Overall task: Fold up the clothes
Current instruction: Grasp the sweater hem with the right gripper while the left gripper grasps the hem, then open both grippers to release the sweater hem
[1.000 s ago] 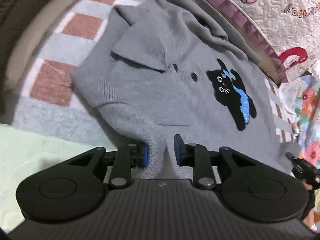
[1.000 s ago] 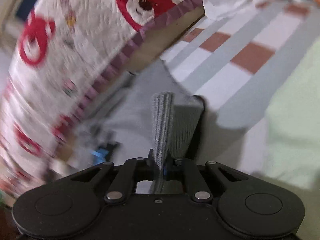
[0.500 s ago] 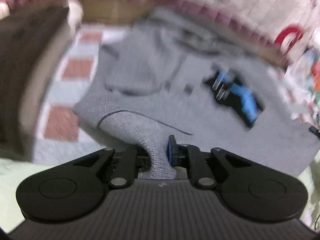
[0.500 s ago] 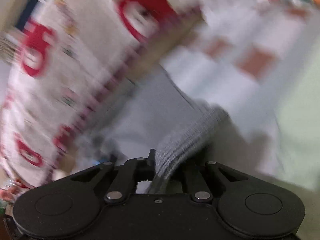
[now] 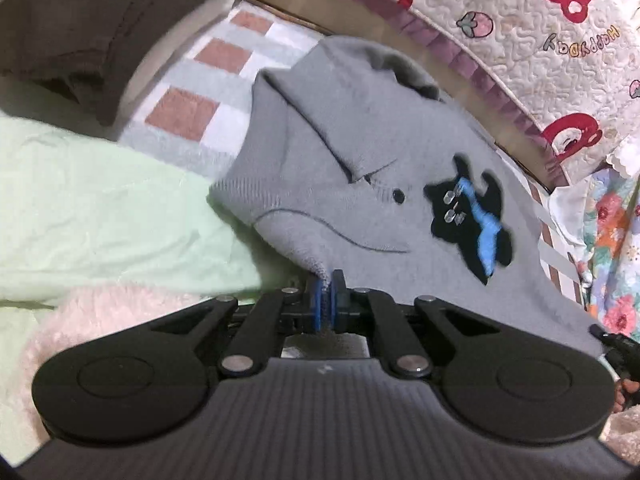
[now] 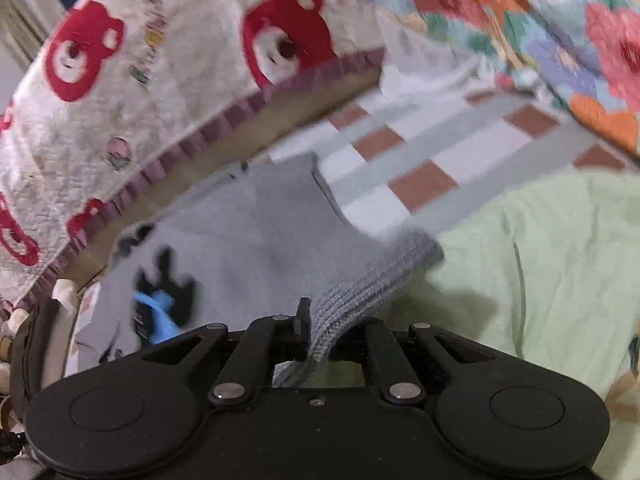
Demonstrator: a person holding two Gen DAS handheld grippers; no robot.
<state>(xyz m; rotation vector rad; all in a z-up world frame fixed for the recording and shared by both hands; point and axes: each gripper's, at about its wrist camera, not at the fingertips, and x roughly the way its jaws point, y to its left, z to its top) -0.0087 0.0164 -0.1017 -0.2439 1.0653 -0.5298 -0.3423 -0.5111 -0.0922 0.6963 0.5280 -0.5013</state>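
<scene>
In the left wrist view the left gripper (image 5: pixel 328 294), low in the centre of the frame, has just been closing and its blue pads now pinch a fold of the grey sweater (image 5: pixel 360 152), which spreads across the middle over a checked blanket (image 5: pixel 188 108). In the right wrist view the right gripper (image 6: pixel 320 340) is clamped on the sweater's ribbed hem (image 6: pixel 372 280), bottom centre, with a pale green sheet (image 6: pixel 540 272) to the right.

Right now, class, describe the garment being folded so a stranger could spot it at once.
Start at the bed's checked blanket, below the quilt with red bears. On it lies a grey knit sweater, its edges pinched in the left gripper and right gripper. Only it carries a black cat with a blue stripe.
</scene>
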